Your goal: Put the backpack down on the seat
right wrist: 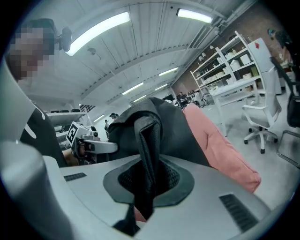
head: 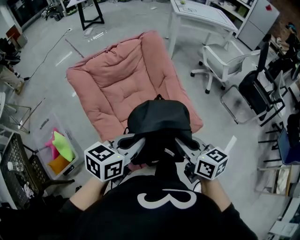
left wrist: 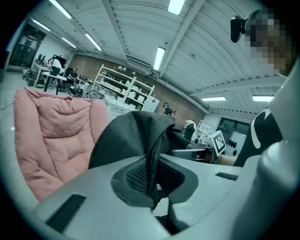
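Right under the head camera, the person's black top with a white print (head: 166, 199) fills the bottom of the picture, and both arms reach forward. The left gripper (head: 135, 144) is clenched tight on a black mesh-backed shoulder strap (left wrist: 151, 159), which is pinched flat between its 2 jaws. The right gripper (head: 183, 144) is also clamped, squeezing a second black padded strap (right wrist: 146, 145) that stands folded between its pads.

Between the 2 grippers hangs the black fabric backpack (head: 159, 123), rounded top up. It is carried by those straps at the near front edge of the seat. Whether its bottom touches the cushion cannot be told.

Just beyond is the pink quilted, padded seat (head: 117, 77), with its backrest leaning away from the person and its cushion bare.

On the floor to the left sits a clear plastic bin (head: 44, 126) holding bright green, pink and orange pieces. Farther off on the right stands a white swivel office chair (head: 225, 61), and behind it is a white table (head: 201, 14).
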